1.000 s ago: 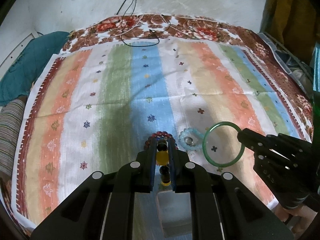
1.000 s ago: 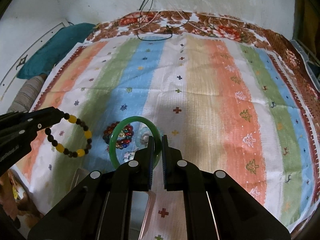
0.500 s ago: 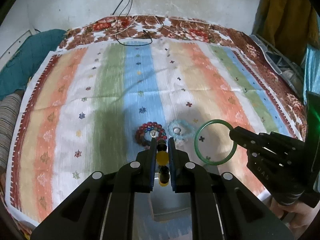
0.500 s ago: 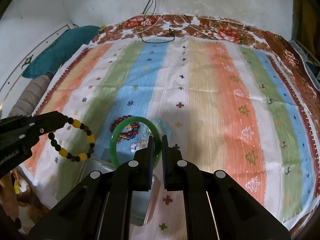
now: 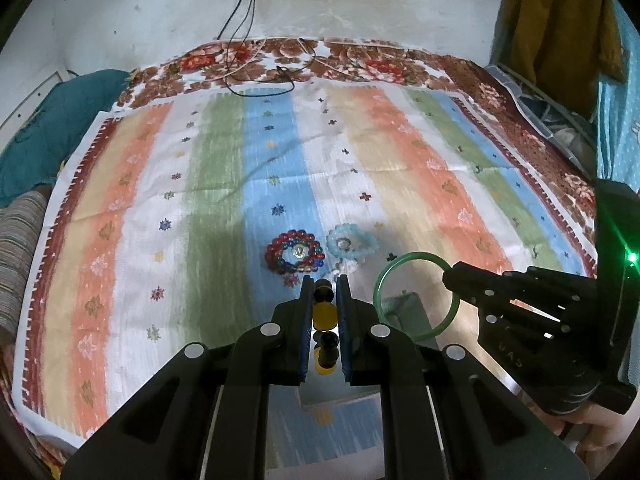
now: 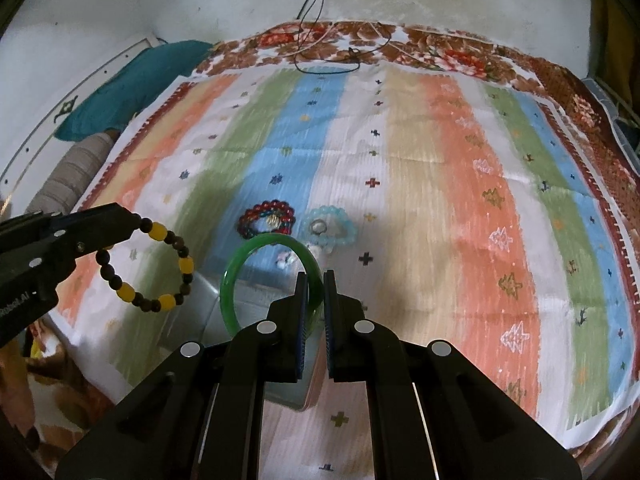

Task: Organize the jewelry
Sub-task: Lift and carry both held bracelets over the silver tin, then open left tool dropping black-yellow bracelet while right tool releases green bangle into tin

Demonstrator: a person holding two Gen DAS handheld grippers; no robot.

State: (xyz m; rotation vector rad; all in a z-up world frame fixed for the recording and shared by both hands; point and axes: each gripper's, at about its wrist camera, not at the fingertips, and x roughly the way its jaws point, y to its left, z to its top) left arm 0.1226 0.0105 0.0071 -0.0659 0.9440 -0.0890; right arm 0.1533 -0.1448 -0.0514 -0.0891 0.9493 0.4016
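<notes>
Left wrist view: left gripper (image 5: 325,292) fingers clamp beaded bracelet (image 5: 323,317); right gripper's (image 6: 316,284) clamp green bangle (image 6: 236,268).

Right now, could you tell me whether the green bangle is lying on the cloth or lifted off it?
Lifted. The right tongs are shut on the green bangle, which stands on edge above the striped cloth.
</notes>
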